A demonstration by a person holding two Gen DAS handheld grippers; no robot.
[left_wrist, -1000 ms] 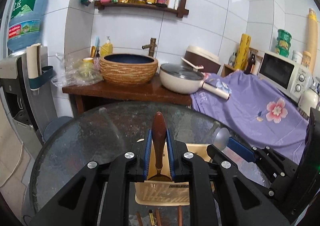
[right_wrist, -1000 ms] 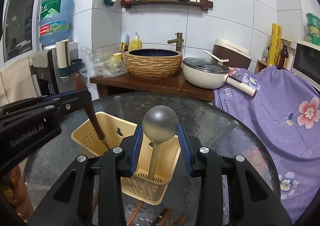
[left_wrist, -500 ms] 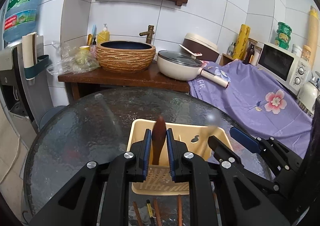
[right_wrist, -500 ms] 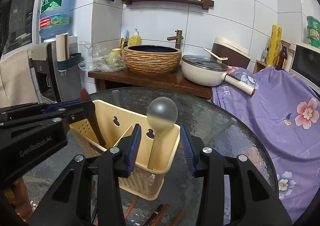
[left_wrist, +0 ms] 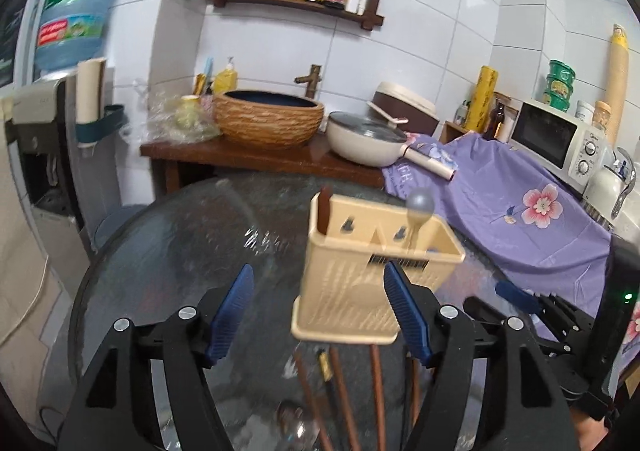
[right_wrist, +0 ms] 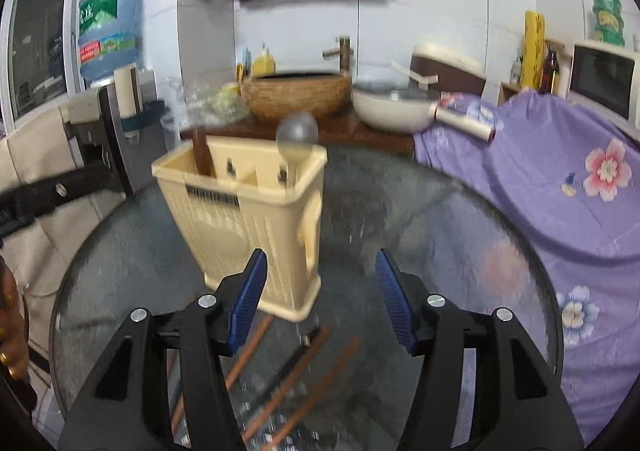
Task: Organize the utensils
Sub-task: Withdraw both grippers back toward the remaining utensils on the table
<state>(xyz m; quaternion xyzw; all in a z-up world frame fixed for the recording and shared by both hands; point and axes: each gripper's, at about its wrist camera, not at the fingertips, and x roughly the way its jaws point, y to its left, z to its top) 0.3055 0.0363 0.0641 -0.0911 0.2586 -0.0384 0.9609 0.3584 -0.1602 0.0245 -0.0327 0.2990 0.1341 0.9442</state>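
Note:
A cream plastic utensil holder (left_wrist: 360, 279) (right_wrist: 256, 227) stands on the round glass table (left_wrist: 168, 251). A brown wooden handle (left_wrist: 325, 211) (right_wrist: 202, 155) stands in its left compartment. A grey spoon (left_wrist: 419, 207) (right_wrist: 297, 131) stands bowl up in its right compartment. My left gripper (left_wrist: 320, 315) is open and empty, just in front of the holder. My right gripper (right_wrist: 320, 299) is open and empty, in front of the holder's right side. Several brown chopsticks (left_wrist: 340, 383) (right_wrist: 296, 371) lie on the glass between the holder and the grippers.
Behind the table a wooden counter (left_wrist: 240, 159) holds a woven basin (left_wrist: 268, 119) and a cream pan (left_wrist: 368, 139). A purple flowered cloth (left_wrist: 520, 203) covers the right side, with a microwave (left_wrist: 560, 139) behind. A water dispenser (left_wrist: 48, 123) stands at left.
Both grippers opened, letting go of the brown handle and the spoon, which now stand in the holder. Both grippers have pulled back from the holder.

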